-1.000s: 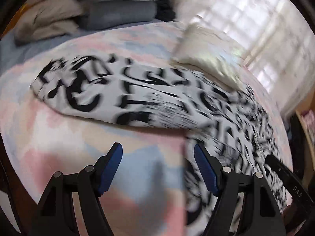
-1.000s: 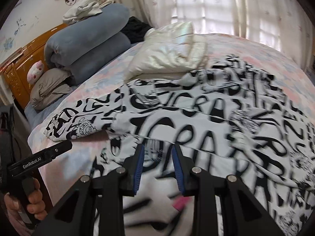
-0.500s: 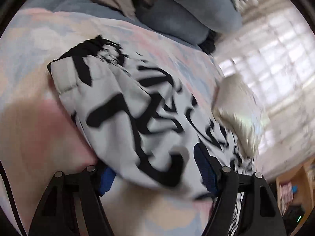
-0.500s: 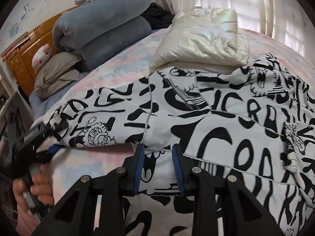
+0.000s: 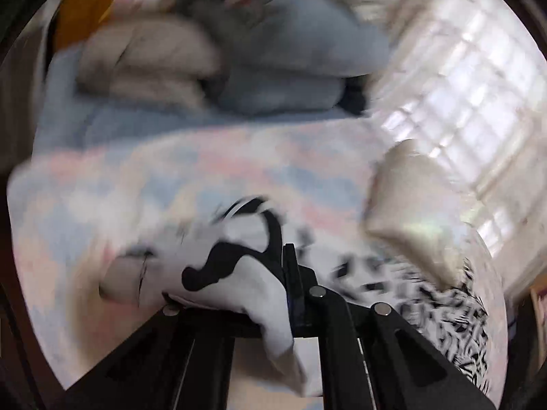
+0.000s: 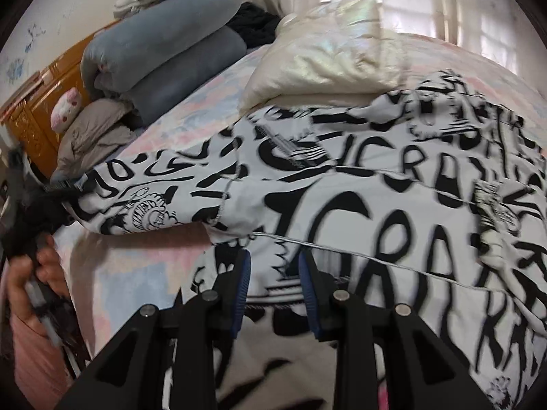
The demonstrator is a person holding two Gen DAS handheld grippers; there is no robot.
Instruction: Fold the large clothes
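Your left gripper (image 5: 270,283) is clamped on the sleeve end of the large white garment with black graffiti lettering (image 6: 342,184), which lies spread over the pastel bed cover (image 6: 136,273). Your right gripper (image 6: 273,273) pinches a fold of its body between nearly closed jaws, so carry the sleeve across toward that hand, keeping it taut and low.

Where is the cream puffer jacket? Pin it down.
In the right wrist view the cream puffer jacket lies folded at upper centre on the pastel bedspread, overlapping the graffiti-print garment's far edge, right of the rolled grey-blue bedding.
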